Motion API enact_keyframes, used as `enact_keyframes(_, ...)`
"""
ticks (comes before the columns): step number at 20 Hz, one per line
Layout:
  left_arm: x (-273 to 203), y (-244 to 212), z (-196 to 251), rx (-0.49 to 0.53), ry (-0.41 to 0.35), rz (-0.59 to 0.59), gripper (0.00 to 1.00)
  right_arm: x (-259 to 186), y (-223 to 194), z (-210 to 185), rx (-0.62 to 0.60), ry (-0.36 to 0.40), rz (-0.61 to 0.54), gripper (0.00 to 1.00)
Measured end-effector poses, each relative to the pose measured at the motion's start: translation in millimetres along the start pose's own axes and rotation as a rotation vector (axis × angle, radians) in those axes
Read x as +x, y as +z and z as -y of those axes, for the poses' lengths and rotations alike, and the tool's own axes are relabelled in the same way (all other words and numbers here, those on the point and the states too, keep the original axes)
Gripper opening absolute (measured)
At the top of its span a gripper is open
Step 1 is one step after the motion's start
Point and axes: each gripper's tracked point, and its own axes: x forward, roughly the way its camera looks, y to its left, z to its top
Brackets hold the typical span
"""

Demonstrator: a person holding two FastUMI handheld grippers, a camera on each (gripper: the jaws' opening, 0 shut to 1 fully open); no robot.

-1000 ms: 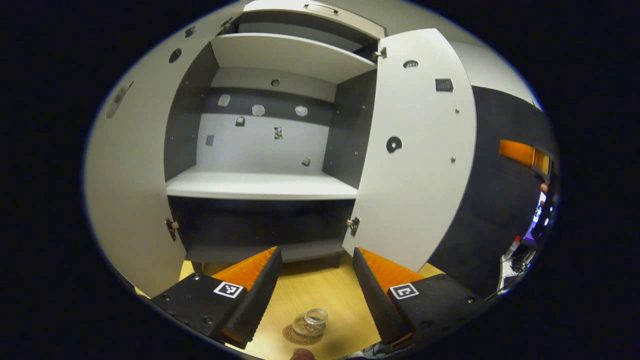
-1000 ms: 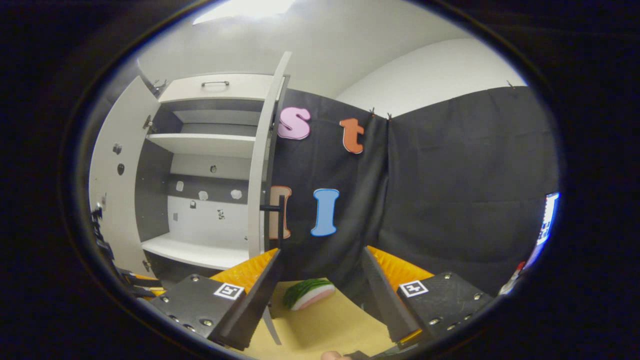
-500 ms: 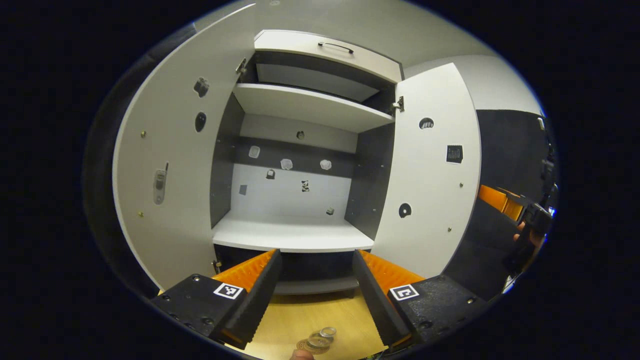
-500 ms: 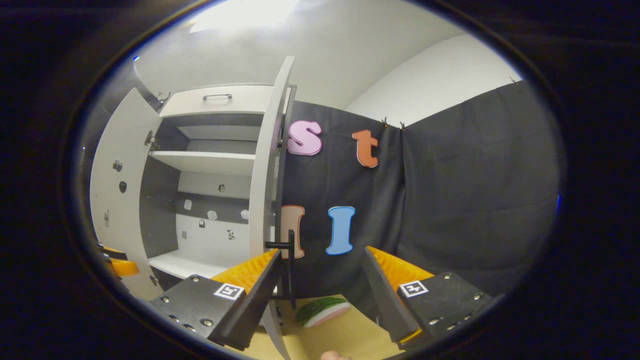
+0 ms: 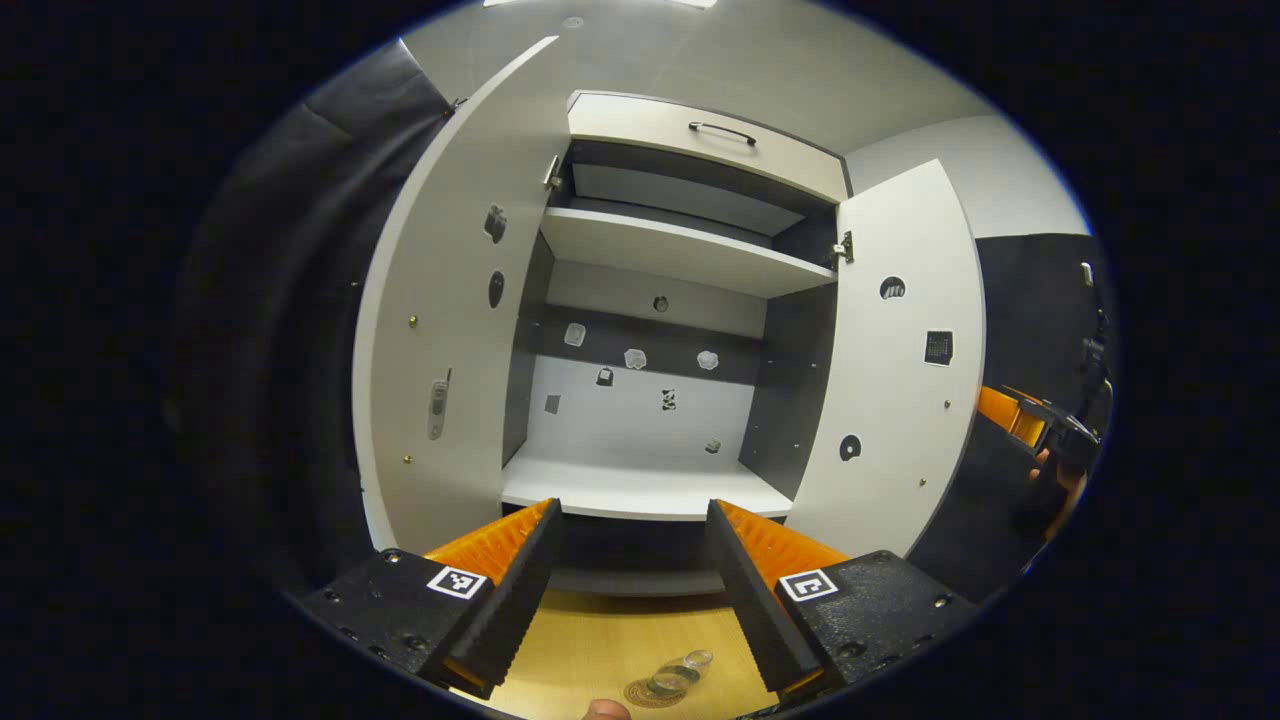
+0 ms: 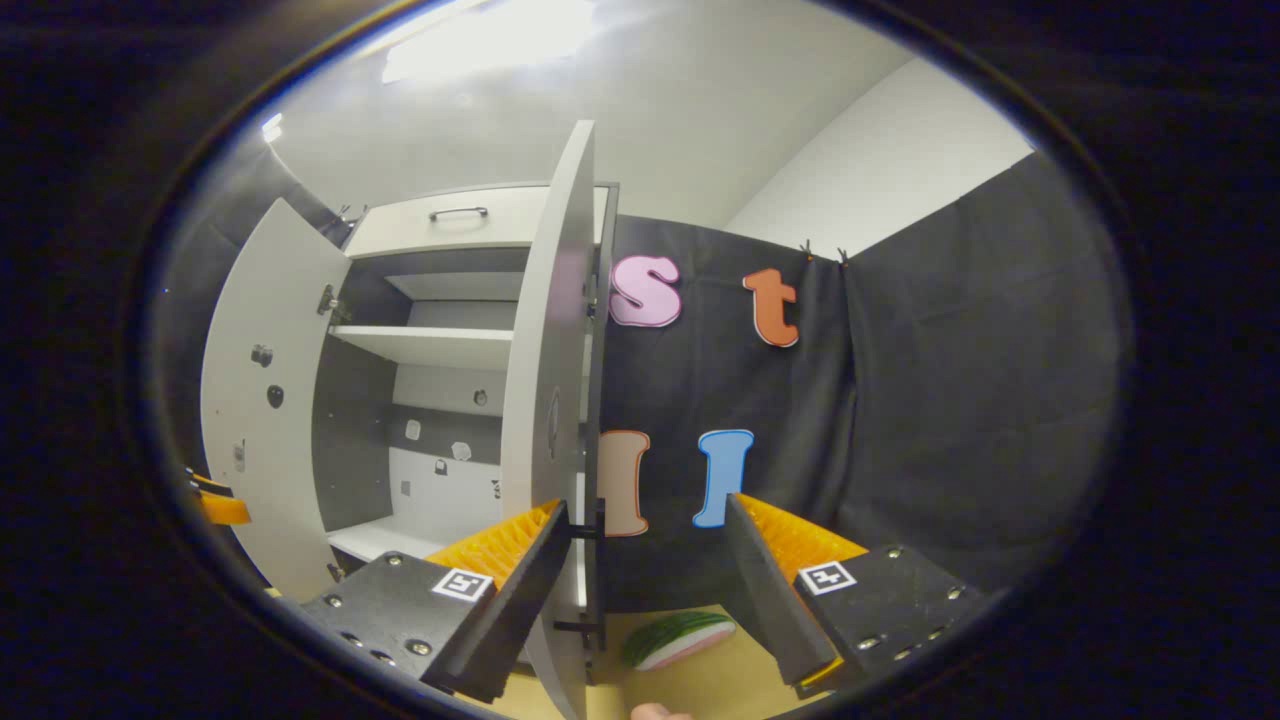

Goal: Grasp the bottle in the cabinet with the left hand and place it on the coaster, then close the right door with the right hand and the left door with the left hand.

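The small clear glass bottle (image 5: pixel 678 672) is sitting on the round brown coaster (image 5: pixel 642 694) on the wooden tabletop (image 5: pixel 600 650), so the left hand-held gripper (image 5: pixel 628 585) is hanging released above it. The right hand-held gripper (image 6: pixel 650 585), also released, is waiting beside the tall white right door (image 6: pixel 545 400) because that door is not yet closed.

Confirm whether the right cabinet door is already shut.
No: in the left gripper view the right door stands swung open, baring the shelves.
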Motion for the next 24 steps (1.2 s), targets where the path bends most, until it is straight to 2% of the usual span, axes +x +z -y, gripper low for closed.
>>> enact_keyframes(2, -5.5, -1.2, -5.1, 0.002, 0.017, -0.003, 0.91, 1.2, 0.0, -12.1, -0.004, 0.043, 0.000, 0.95)
enact_keyframes(3, -8.4, -2.1, -7.0, 0.001, 0.026, -0.007, 0.91, 0.8, -0.8, -15.7, 0.000, 0.071, -0.001, 0.92)
enact_keyframes(4, -11.1, -1.2, -8.0, 0.000, 0.032, -0.006, 0.91, 1.3, 0.0, -24.0, 0.007, 0.100, -0.002, 0.95)
enact_keyframes(9, -17.7, -10.1, -16.6, -0.011, 0.072, -0.013, 0.91, 12.9, -4.3, -72.9, 0.064, 0.214, -0.015, 0.95)
enact_keyframes(12, -24.3, -14.5, -27.4, -0.024, 0.093, -0.021, 0.91, 25.2, -7.4, -89.4, 0.082, 0.229, -0.018, 0.95)
enact_keyframes(17, -29.9, -18.7, -50.7, -0.047, 0.145, -0.028, 0.91, 36.7, -6.9, -96.5, 0.099, 0.203, -0.013, 0.93)
enact_keyframes(19, -31.6, -16.9, -54.8, -0.059, 0.153, -0.025, 0.91, 40.8, -8.8, -104.2, 0.121, 0.218, -0.031, 0.99)
enact_keyframes(24, -34.3, -17.7, -60.8, -0.059, 0.166, -0.026, 0.91, 44.1, -10.4, -118.6, 0.145, 0.249, -0.052, 0.93)
